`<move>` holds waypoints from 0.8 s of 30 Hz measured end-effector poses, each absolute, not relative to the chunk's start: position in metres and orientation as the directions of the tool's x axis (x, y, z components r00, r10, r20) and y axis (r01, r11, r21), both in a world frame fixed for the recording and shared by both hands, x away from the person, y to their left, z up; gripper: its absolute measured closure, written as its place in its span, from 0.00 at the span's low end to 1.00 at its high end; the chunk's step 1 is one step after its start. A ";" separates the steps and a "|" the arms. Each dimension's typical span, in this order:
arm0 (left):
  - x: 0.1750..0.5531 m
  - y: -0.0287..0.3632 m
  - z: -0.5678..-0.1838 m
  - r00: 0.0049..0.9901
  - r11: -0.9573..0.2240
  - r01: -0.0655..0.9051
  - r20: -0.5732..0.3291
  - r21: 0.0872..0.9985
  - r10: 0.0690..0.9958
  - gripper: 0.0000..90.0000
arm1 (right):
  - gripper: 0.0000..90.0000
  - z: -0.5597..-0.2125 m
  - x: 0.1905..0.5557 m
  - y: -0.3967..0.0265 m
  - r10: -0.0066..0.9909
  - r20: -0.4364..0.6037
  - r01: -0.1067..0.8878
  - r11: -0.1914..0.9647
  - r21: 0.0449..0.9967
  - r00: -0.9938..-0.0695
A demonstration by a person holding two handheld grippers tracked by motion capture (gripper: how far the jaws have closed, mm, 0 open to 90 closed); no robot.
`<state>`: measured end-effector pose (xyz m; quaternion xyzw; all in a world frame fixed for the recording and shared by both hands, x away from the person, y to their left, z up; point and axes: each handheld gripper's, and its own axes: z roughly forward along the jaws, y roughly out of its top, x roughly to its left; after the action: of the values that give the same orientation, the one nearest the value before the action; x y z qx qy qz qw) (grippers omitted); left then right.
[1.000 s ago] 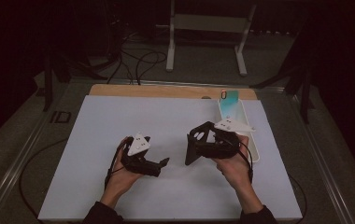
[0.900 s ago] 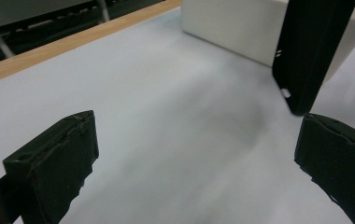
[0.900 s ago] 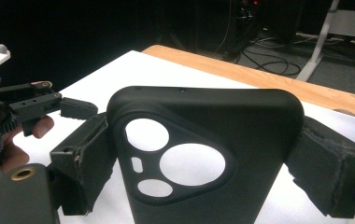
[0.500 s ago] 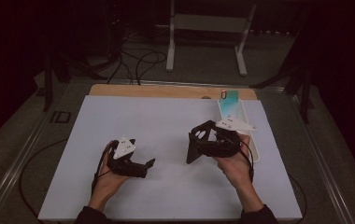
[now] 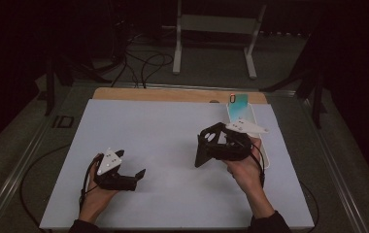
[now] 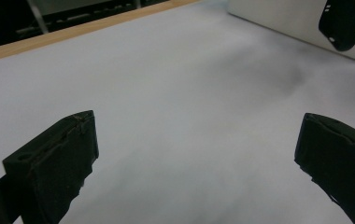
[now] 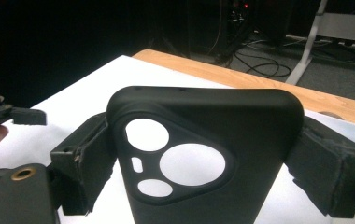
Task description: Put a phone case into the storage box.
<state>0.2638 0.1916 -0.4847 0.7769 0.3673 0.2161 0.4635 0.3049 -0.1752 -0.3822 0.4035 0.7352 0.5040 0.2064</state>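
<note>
Moving toward the near-left corner, left gripper is gaping empty above the white table sheet. Right gripper is clamping a matte black plastic phone case.

The place looks like a lab or recording studio rather than a home: a white work table with a wooden edge stands under focused light in a dark room, cables trail across the grey floor, and a white metal stand sits behind.
</note>
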 end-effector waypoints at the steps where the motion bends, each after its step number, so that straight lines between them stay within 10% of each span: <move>1: 0.261 0.196 -0.486 0.631 -0.296 0.373 -0.006 0.880 0.776 0.00 | 0.16 -0.382 0.305 -0.176 0.803 0.104 0.384 0.163 0.909 -0.587; 24: 0.243 0.226 -0.496 0.570 -0.260 0.367 0.005 0.893 0.821 0.00 | 0.16 -0.368 0.333 -0.187 0.838 0.112 0.390 0.127 0.912 -0.534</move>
<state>0.2435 0.2258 -0.4961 0.7549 0.3935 0.2450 0.4640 0.3330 -0.1872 -0.3676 0.4283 0.7169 0.5031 0.2225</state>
